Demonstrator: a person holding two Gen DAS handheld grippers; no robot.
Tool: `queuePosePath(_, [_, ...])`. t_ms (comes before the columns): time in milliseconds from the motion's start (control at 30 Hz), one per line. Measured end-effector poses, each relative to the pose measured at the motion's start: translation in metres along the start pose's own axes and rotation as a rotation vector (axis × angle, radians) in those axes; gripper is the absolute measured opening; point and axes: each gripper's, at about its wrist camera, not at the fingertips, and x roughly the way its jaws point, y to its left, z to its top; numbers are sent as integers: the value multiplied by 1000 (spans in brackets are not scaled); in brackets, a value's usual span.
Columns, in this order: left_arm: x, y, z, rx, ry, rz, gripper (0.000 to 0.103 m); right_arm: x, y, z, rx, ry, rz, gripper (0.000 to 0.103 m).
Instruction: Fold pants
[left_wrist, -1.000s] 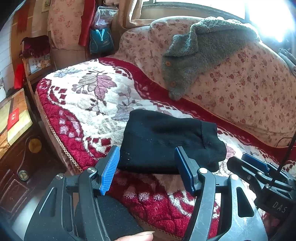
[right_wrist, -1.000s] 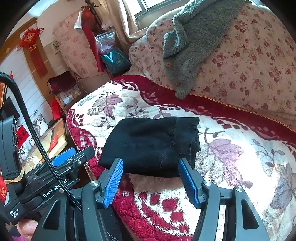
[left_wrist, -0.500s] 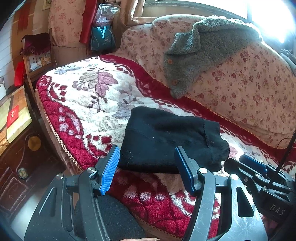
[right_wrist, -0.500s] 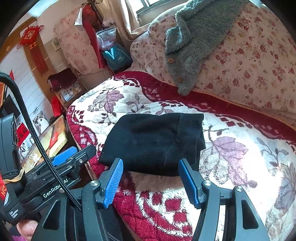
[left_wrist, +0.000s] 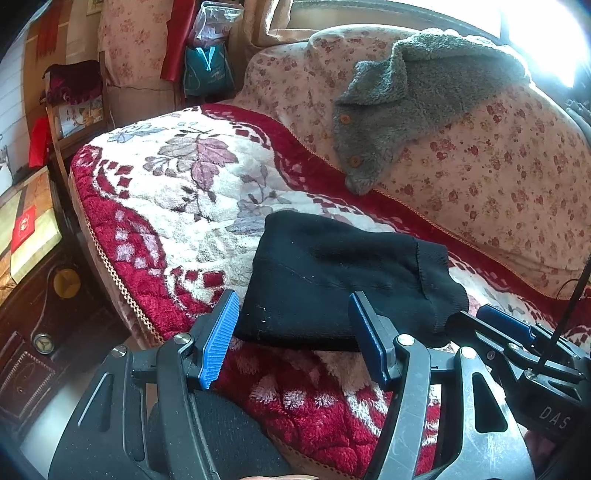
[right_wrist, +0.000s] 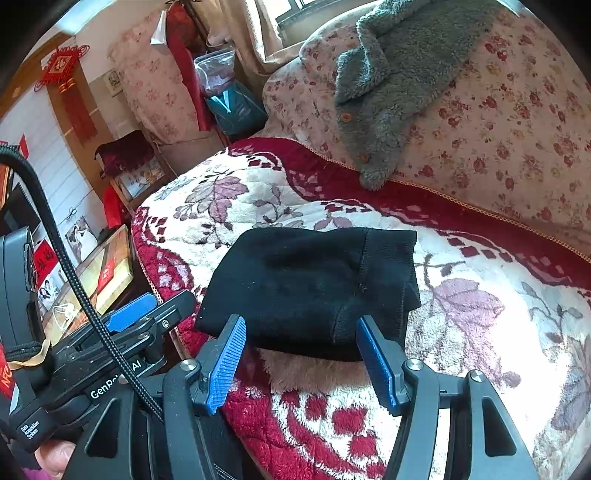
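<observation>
Black pants (left_wrist: 343, 280) (right_wrist: 314, 284) lie folded into a compact bundle on the red and white floral blanket (left_wrist: 177, 206) (right_wrist: 480, 332) of a sofa, the ribbed waistband at the right end. My left gripper (left_wrist: 295, 339) hovers just in front of the bundle's near edge, jaws open, nothing between the blue pads. My right gripper (right_wrist: 303, 354) hangs open at the same near edge, also holding nothing. Each gripper shows at the side of the other's view, the right one (left_wrist: 517, 343) at the right and the left one (right_wrist: 133, 321) at the left.
A grey fleece jacket (left_wrist: 413, 96) (right_wrist: 399, 85) hangs over the floral sofa back (left_wrist: 498, 166). The sofa's front edge (left_wrist: 110, 273) drops off to the left toward a dark wooden cabinet (left_wrist: 33, 332). Bags and a shelf stand beyond the sofa's far end.
Both views have shifted slightly, so the pants sit a little lower and nearer in frame. The pants have not moved, and both grippers stay open.
</observation>
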Motion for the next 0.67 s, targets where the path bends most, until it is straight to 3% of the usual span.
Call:
queuePosePath(500, [8, 2, -1, -13, -2, 9, 62, 12, 0, 3, 5, 26, 9, 60])
queuePosePath(667, [5, -13, 0, 18, -2, -1, 62, 3, -13, 0, 18, 5, 7, 60])
